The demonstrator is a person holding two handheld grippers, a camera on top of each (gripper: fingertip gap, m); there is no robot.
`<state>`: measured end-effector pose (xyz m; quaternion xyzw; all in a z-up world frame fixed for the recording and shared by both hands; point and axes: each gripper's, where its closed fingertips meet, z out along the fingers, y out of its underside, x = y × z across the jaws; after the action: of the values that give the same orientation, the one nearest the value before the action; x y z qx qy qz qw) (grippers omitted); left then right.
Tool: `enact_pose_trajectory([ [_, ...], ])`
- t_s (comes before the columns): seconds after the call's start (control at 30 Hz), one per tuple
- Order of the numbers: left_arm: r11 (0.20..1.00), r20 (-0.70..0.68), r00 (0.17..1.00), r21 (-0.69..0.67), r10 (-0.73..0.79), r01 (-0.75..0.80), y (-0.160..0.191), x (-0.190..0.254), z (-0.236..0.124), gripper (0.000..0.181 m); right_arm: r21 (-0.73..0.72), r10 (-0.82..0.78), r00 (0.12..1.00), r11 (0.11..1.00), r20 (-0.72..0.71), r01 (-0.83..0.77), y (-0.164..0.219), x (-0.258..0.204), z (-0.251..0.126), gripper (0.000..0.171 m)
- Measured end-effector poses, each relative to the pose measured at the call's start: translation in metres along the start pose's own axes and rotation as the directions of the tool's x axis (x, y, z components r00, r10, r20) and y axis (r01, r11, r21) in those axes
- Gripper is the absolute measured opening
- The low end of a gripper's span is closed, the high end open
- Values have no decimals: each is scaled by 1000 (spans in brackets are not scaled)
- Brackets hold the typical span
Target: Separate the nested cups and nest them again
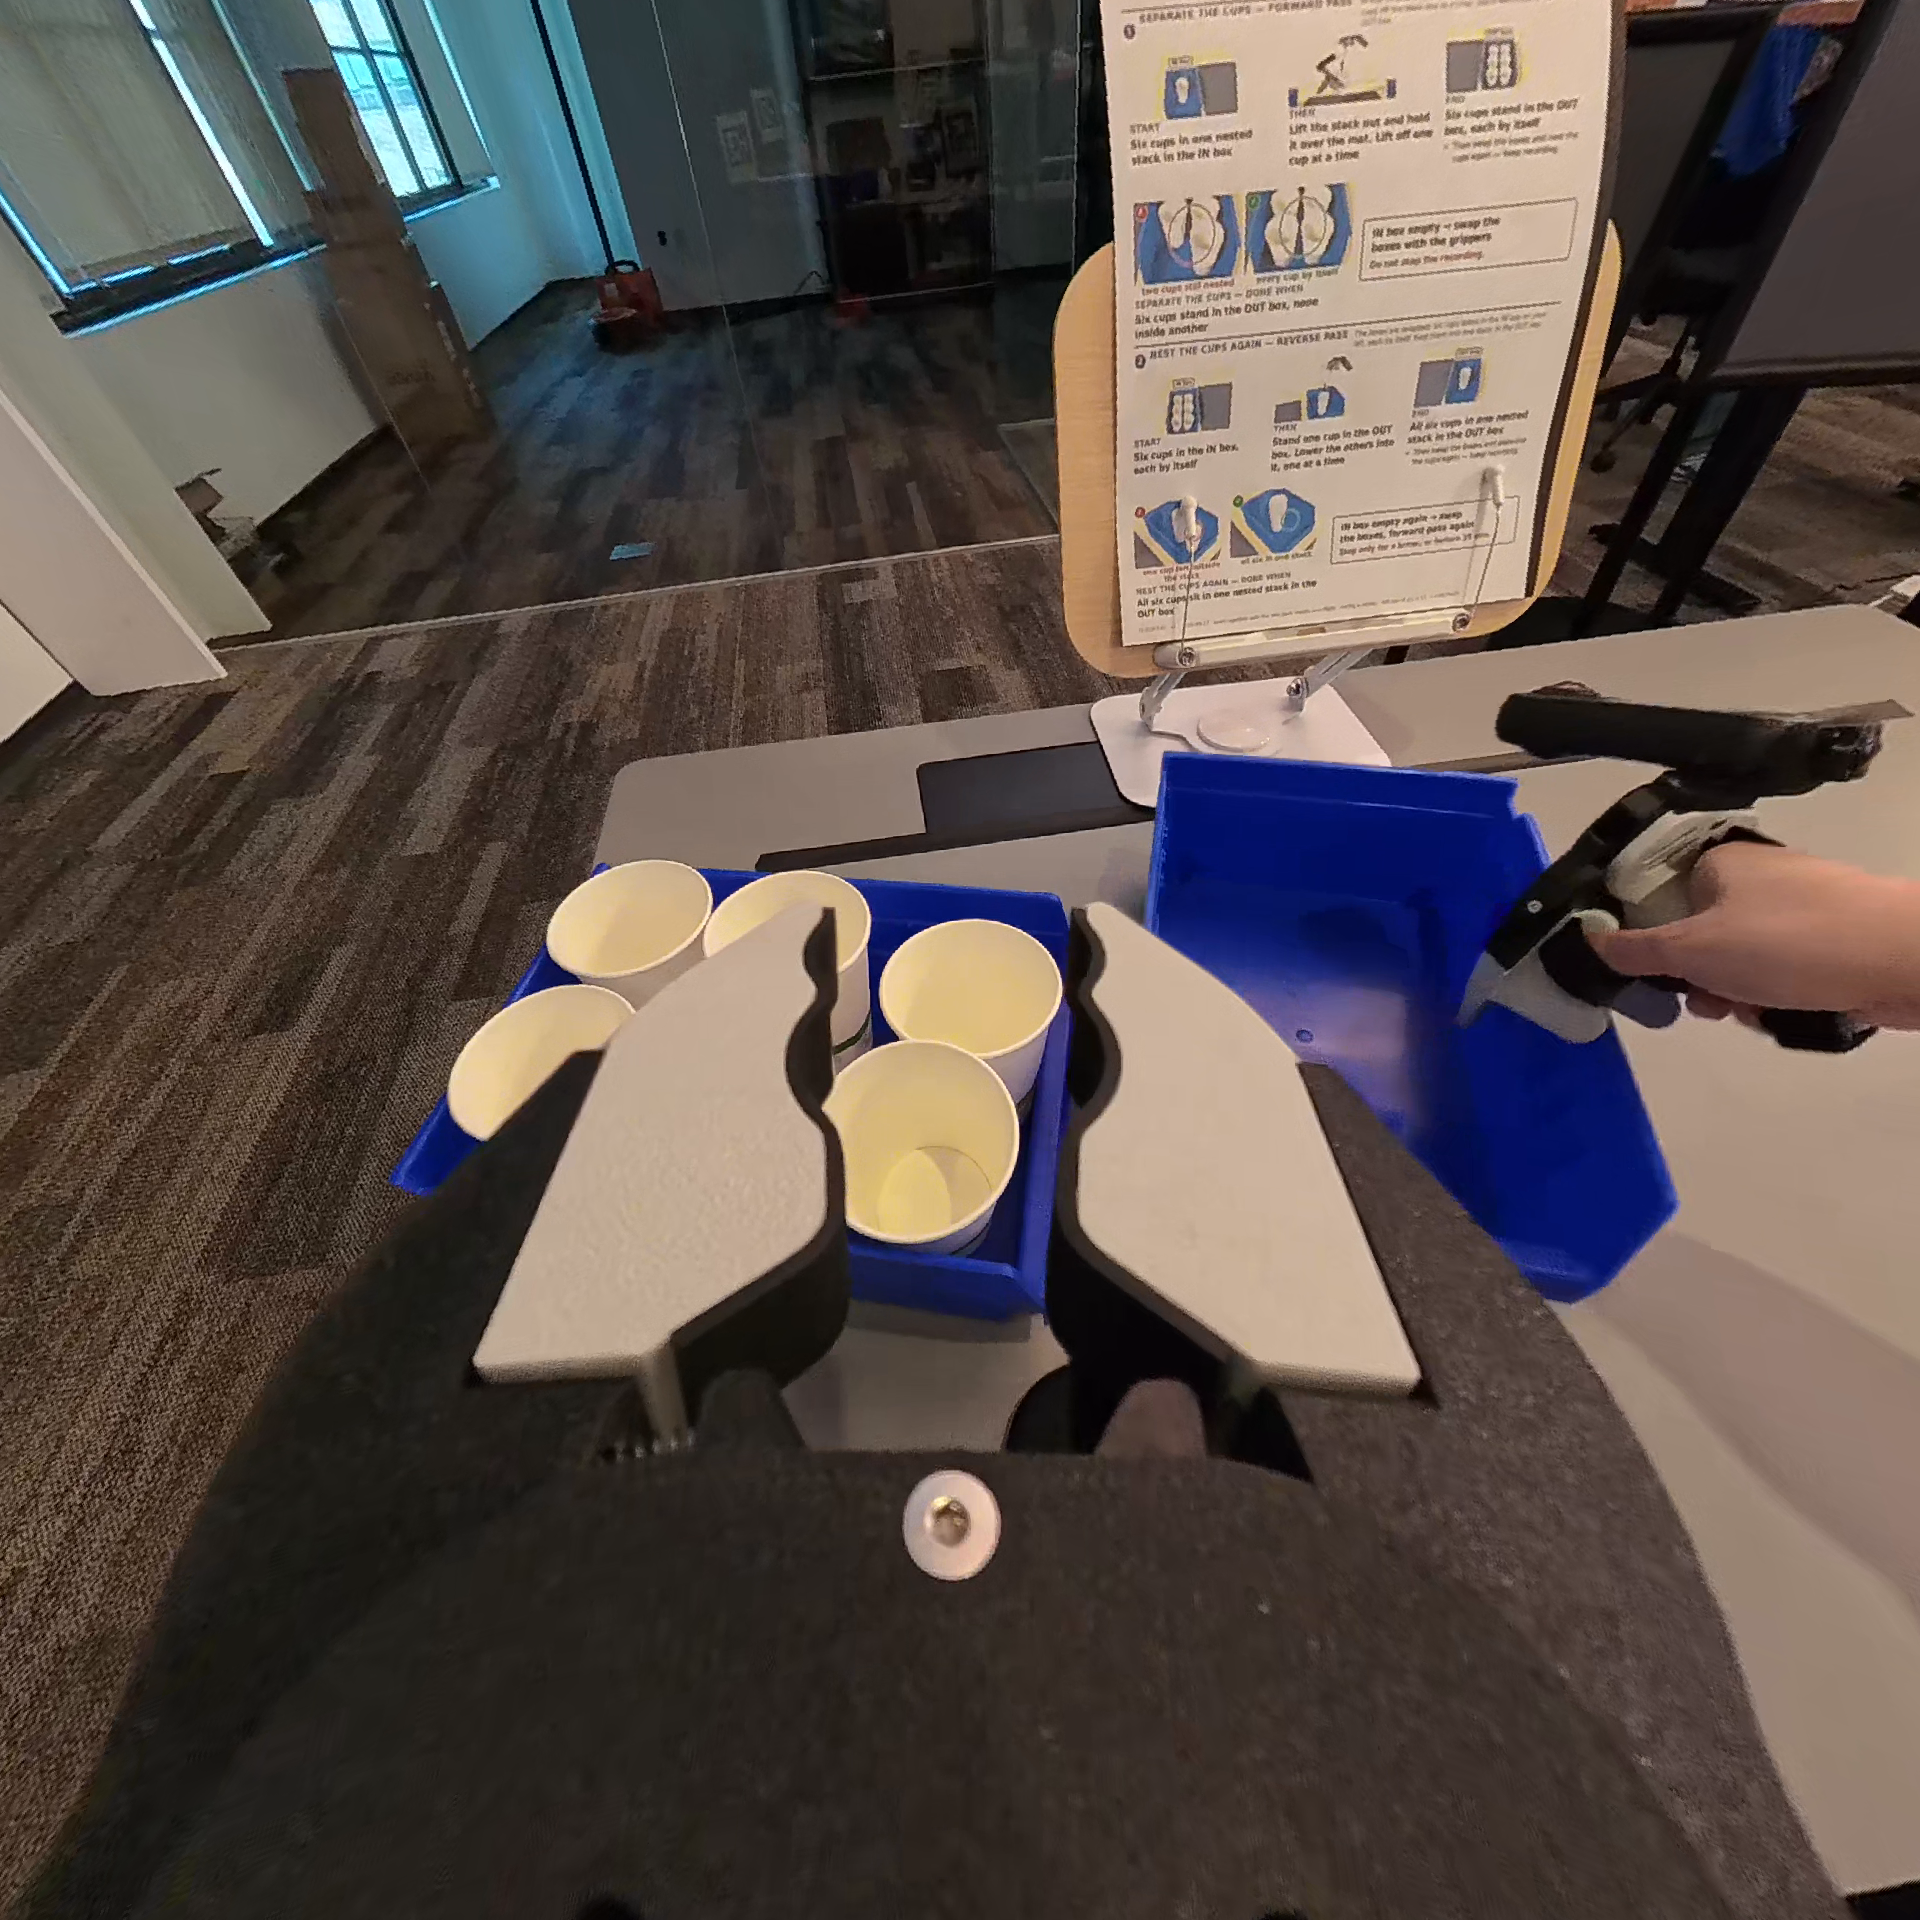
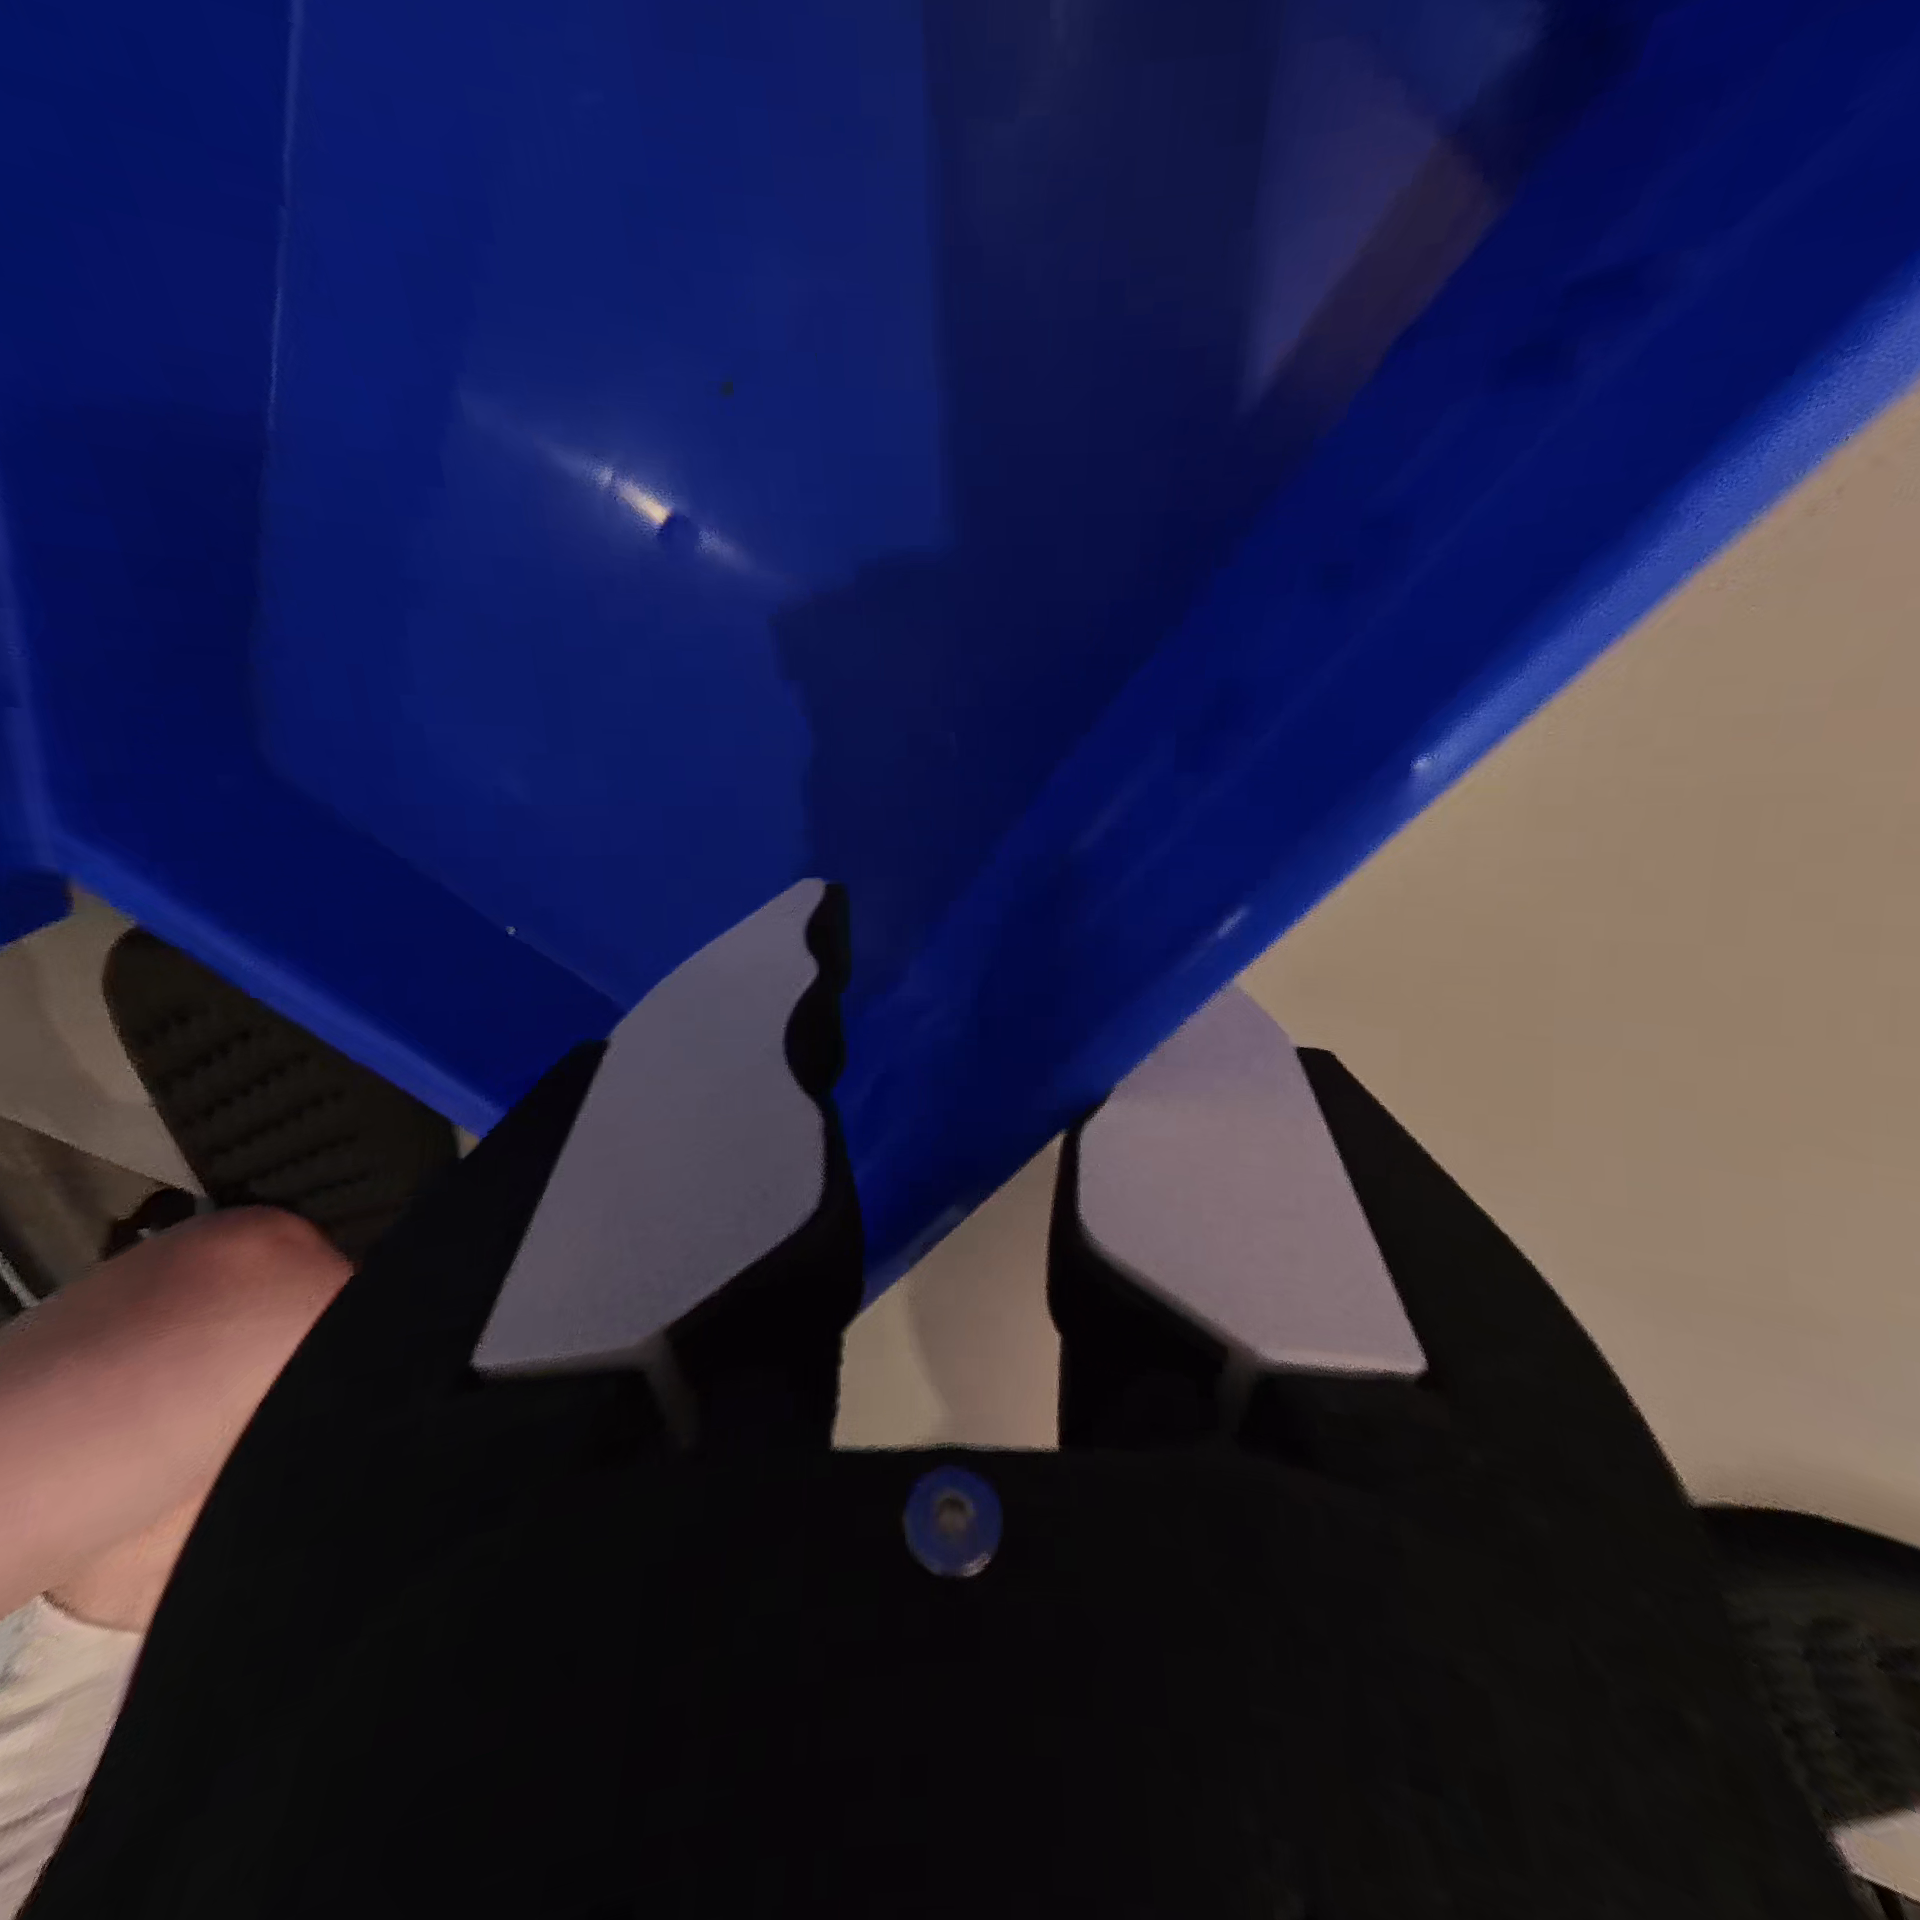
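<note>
Beside the empty bin (image 1: 1351, 935) | your left hand-held gripper (image 1: 951, 1039) hovers spread over loose cups (image 1: 930, 1132) | your right hand-held gripper (image 2: 935, 1039) straddles that bin's wall, tilting it for swapping.

The left tongs (image 1: 951, 1039) hang agape and empty, while the right tongs (image 2: 862, 997) straddle a wall.

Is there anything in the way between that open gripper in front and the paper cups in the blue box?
Nothing visible blocks it. The left hand-held gripper hangs open above the blue bin, over five open-topped paper cups. Its left finger hides part of two. The right hand-held gripper is off to the side, its fingers either side of the wall of the tilted empty bin.
</note>
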<state>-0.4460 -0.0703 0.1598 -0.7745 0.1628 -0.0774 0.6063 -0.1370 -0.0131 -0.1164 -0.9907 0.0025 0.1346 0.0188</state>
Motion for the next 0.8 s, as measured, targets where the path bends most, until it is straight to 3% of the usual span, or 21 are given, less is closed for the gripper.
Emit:
enact_pose_trajectory([
  [0.2, 1000, -12, 1000, 24, 0, 0, -2, 0, -4, 42, -45, -48, 994, 998, -96, 44, 4, 57, -9, 8],
  [0.37, 1000, -23, 1000, 18, 8, -8, -2, 3, -2, 42, -88, -98, 994, 992, -53, 93, 14, 89, -18, 7],
  [0.57, 999, -24, 999, -10, 41, -41, -2, 12, 7, 42, -92, -211, 971, 975, -114, 201, 6, 144, -32, 6],
  [0.7, 997, -20, 997, -42, 70, -71, 0, 19, 15, 42, -45, -177, 984, 983, -24, 176, -3, 165, -38, 7],
  [0.8, 994, -21, 996, -58, 89, -90, 0, 25, 21, 42, -42, -236, 967, 972, -100, 232, -7, 196, -46, 6],
])
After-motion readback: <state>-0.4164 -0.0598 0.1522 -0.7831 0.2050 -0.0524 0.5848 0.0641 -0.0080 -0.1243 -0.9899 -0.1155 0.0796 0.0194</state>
